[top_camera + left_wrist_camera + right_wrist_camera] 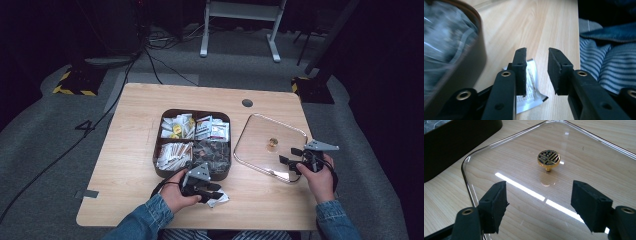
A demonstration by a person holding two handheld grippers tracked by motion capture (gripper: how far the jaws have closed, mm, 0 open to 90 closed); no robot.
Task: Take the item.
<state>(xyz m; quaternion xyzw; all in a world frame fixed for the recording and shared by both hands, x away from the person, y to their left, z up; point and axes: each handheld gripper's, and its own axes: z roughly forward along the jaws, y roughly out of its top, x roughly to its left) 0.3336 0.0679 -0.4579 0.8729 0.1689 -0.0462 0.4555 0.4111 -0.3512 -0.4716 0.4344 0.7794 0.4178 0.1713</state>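
High view: I am holding the left claw point(212, 189) parted over a small sachet point(218, 199) lying loose on the table point(130, 150), just beside the compartment box point(165, 172) near the front edge. Nothing sits between its pads. The right claw point(291, 156) is hovering wide apart above the glass lid point(255, 137), short of its brass knob point(548, 158). Risks: I am judging that a careless sweep could push the sachet off the table edge, and a descending claw could skid on the glass.
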